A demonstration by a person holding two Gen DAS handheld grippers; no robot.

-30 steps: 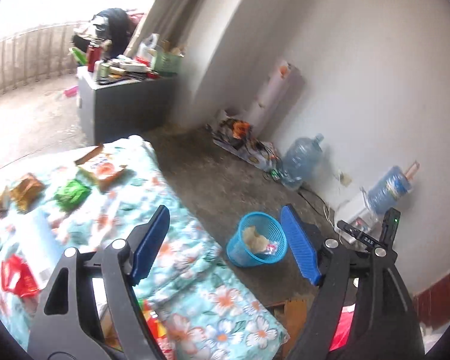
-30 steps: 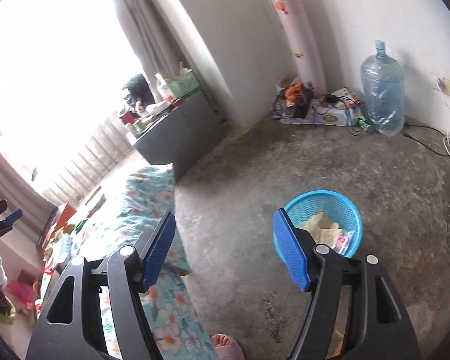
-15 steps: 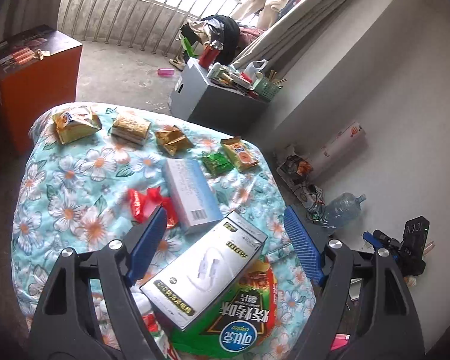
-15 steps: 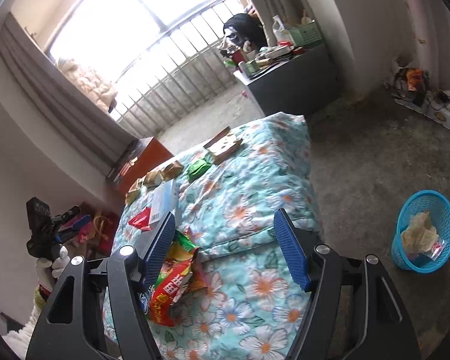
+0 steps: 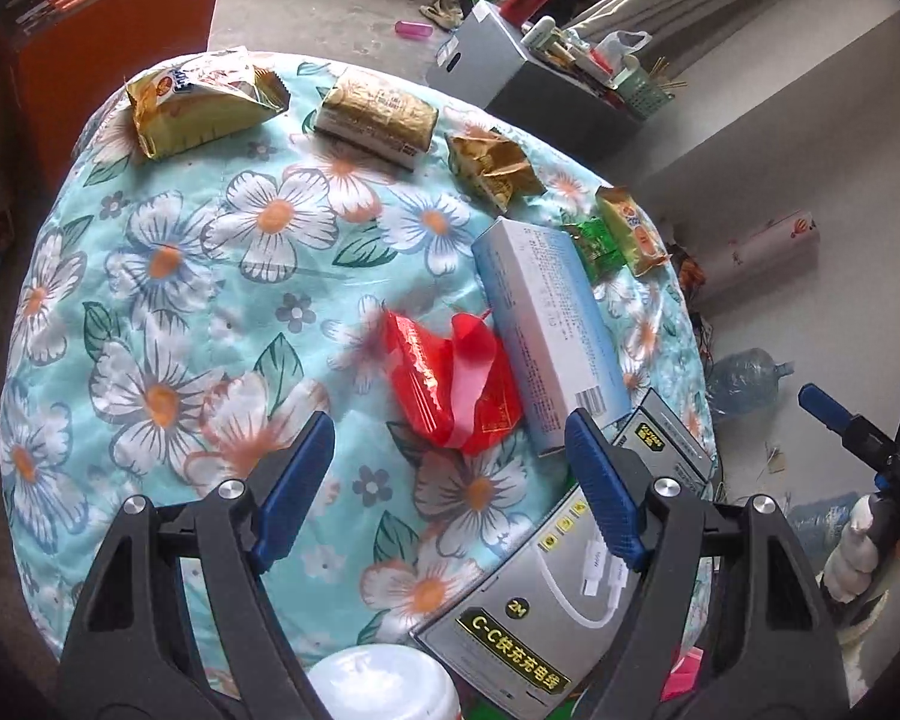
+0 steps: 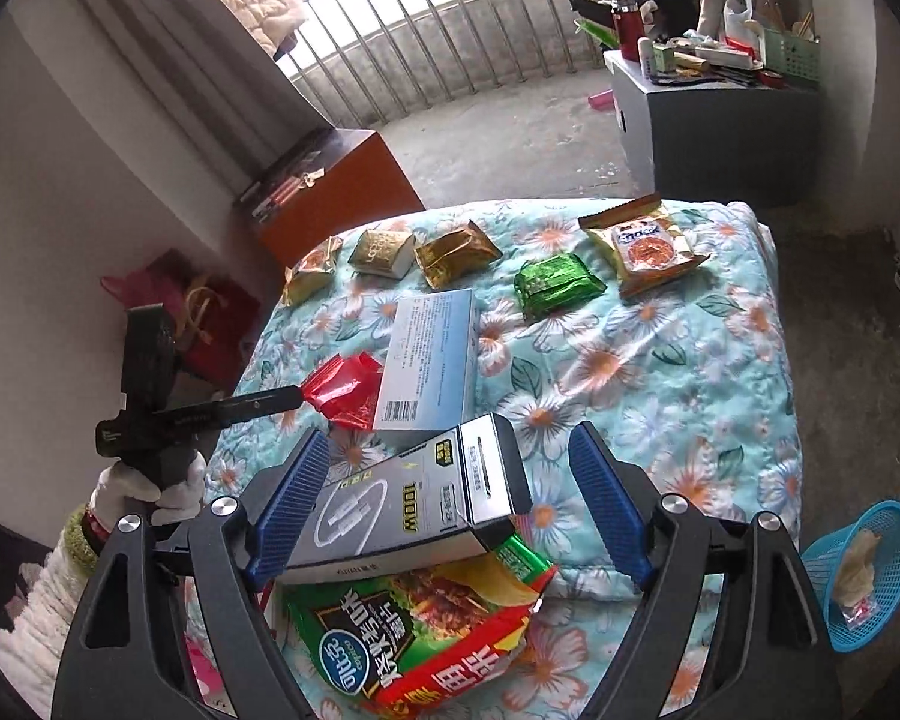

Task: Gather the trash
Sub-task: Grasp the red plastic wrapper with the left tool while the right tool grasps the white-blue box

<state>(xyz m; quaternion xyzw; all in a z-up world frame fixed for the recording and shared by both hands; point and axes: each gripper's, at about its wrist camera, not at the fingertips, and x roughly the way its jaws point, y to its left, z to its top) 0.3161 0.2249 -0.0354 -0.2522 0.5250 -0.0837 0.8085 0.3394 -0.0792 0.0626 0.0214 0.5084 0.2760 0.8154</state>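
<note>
Trash lies on a floral quilt (image 5: 168, 276). My left gripper (image 5: 450, 480) is open just above a crumpled red wrapper (image 5: 450, 378), also in the right wrist view (image 6: 345, 387). Beside it lies a pale blue box (image 5: 546, 324). My right gripper (image 6: 450, 498) is open over a grey cable box (image 6: 414, 510) that rests on a green and red chip bag (image 6: 420, 636). Gold snack packets (image 5: 198, 102), a green packet (image 6: 555, 285) and a noodle packet (image 6: 642, 252) lie along the far side. A blue basket (image 6: 864, 576) holding trash stands on the floor at right.
An orange cabinet (image 6: 336, 192) stands by the quilt's far left corner. A grey cabinet (image 6: 714, 126) with clutter stands by the railing. A white lid (image 5: 384, 684) shows below my left gripper. A water jug (image 5: 744, 378) stands by the wall.
Both grippers swung away from the floor and basket to the quilt. The left one closed in on the red wrapper; the right one came over the grey cable box. Both stayed open.
</note>
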